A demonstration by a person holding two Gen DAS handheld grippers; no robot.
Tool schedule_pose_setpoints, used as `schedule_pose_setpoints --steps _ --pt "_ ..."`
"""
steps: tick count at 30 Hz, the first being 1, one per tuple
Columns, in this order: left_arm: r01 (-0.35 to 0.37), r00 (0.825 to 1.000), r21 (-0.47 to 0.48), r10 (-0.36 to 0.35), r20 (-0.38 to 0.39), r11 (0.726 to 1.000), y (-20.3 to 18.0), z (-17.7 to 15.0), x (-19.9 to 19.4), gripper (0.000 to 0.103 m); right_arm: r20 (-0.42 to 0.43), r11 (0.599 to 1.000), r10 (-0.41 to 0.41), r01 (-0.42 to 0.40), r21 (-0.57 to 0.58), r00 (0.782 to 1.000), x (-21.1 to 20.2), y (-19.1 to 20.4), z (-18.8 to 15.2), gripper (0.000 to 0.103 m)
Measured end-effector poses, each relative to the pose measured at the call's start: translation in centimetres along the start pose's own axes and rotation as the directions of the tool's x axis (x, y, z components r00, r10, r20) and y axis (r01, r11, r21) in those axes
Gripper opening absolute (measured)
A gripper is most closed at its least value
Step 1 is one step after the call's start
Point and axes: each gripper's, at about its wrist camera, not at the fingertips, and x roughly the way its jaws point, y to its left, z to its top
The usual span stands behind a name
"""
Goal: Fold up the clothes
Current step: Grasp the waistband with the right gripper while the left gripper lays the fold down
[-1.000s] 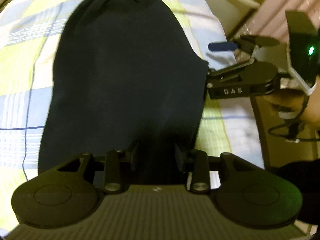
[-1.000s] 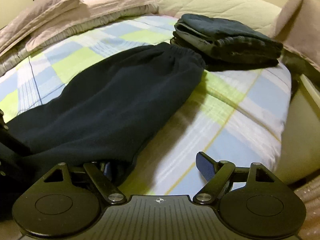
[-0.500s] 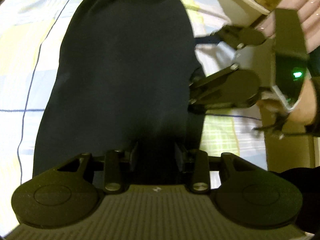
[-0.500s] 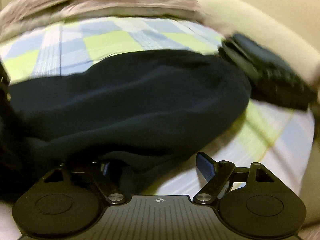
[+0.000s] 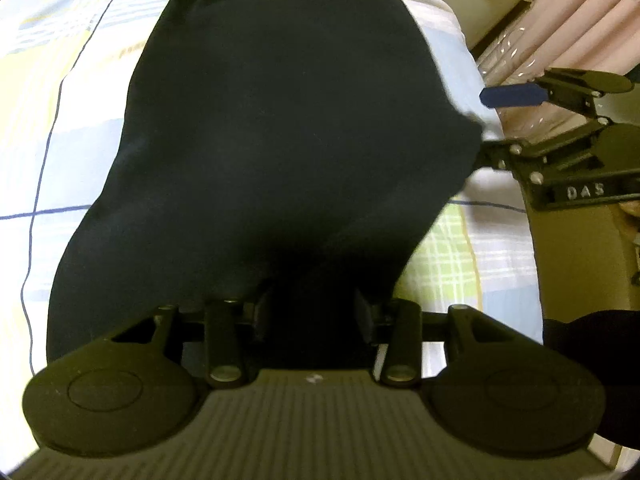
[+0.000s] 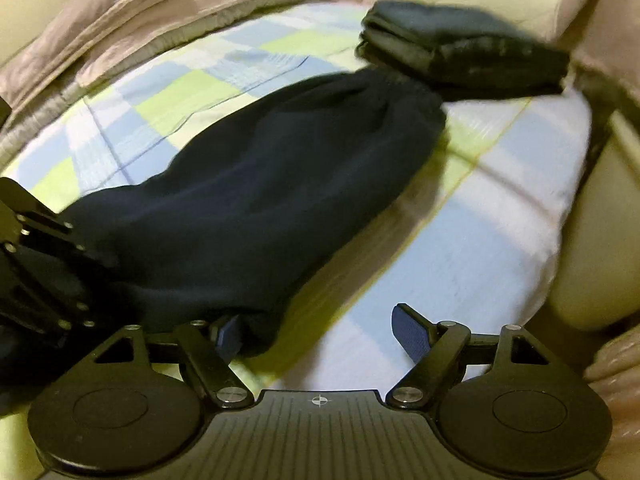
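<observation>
A dark navy garment lies lengthwise on the checked bed sheet, its gathered waistband at the far end. Its near end is bunched between the fingers of my left gripper; the jaws are opening, and cloth still fills the gap. In the right wrist view the same garment stretches from lower left to upper right. My right gripper stands open wide at the near right edge; its left fingertip is against the cloth, with nothing gripped. It appears in the left wrist view as the right gripper.
A stack of folded dark clothes sits at the far right of the bed, just beyond the waistband. Folded blankets and pillows line the headboard. The mattress edge drops off to the right; curtains hang beyond.
The right gripper swung in against the garment's right edge, then drew back out to the right. The left fingers stand slightly wider apart on the cloth.
</observation>
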Motion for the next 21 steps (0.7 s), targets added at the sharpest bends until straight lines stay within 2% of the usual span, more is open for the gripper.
schedule_pose_setpoints --steps 4,7,10,15,20,21 --pt "0.025 1.0 0.02 -0.025 0.018 0.999 -0.6 0.0 -1.7 0.038 -0.046 0.996 0.08 -0.081 -0.027 0.996 -1.0 -0.4 -0.4 0.08" --pt "0.059 0.993 -0.052 -0.053 0.109 0.997 -0.2 0.2 -3.7 0.038 -0.036 0.988 0.119 -0.115 0.098 0.992 -1.9 -3.1 0.2 0.08" --pt "0.077 0.981 -0.124 -0.054 0.184 0.989 0.8 1.1 -4.5 0.039 -0.001 0.969 0.123 -0.12 0.216 0.992 -1.7 -6.5 2.5 0.08" --pt "0.011 0.977 -0.161 0.023 0.211 0.987 1.3 3.4 -2.6 0.04 0.112 0.91 0.154 -0.185 0.371 0.982 3.5 -13.1 9.1 0.08" --pt "-0.009 0.983 -0.204 0.046 0.178 0.979 2.4 5.5 0.5 0.042 0.107 0.835 0.206 -0.232 0.5 0.973 10.6 -17.2 13.6 0.079" --pt "-0.012 0.985 -0.202 0.047 0.167 0.979 2.7 5.8 1.0 0.042 0.099 0.822 0.225 -0.243 0.515 0.969 11.8 -17.6 14.4 0.074"
